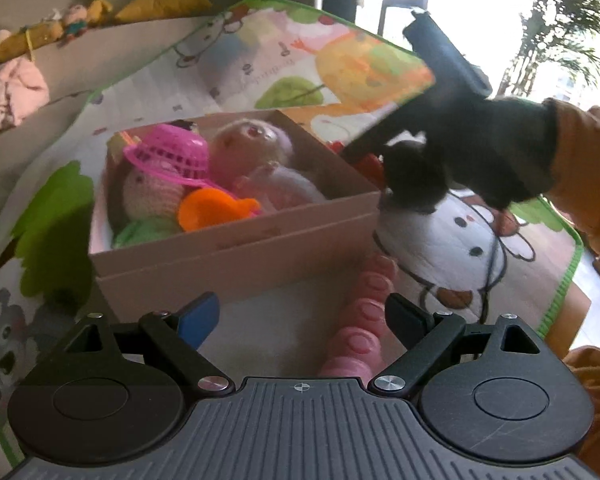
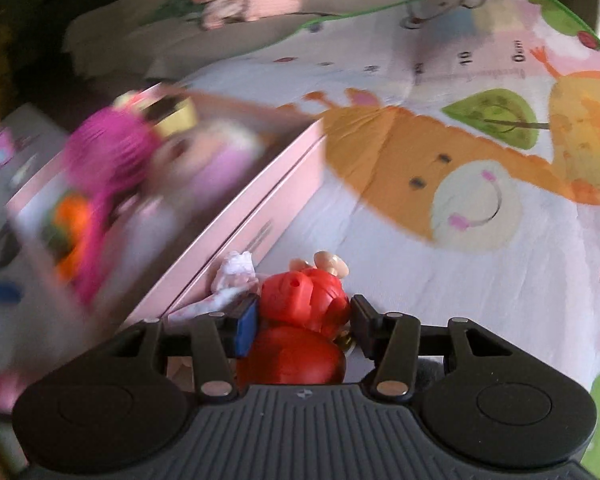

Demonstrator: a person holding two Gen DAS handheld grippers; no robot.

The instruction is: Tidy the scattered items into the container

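Fingers of the right gripper (image 2: 304, 322) stand on either side of a red plastic toy (image 2: 304, 300) lying on the play mat (image 2: 440, 264). The blue pad touches its left side, but a sliver of gap shows at the black pad, so they do not yet grip it. The toy sits just beside the outer wall of the pink cardboard box (image 2: 236, 216), with a small crumpled white scrap (image 2: 236, 268) touching it on the box side, so a clean pinch must take the toy alone.

Fingers of the left gripper (image 1: 300, 320) are spread wide and hold nothing. They hover low over the mat in front of the box (image 1: 240, 256), with a pink ribbed toy (image 1: 364, 312) lying on the mat just inside the right-hand finger, likely the next thing to pick up.

Already in the box are a doll (image 1: 252, 152), a pink plastic basket (image 1: 172, 152), an orange plastic piece (image 1: 212, 208) and a knitted toy (image 1: 152, 192). The box stays open-topped and close by, so each remaining toy has only a short way to travel. Across the left view, a gloved hand (image 1: 480, 152) with an orange sleeve (image 1: 588, 168) carries the right gripper down beside the box.
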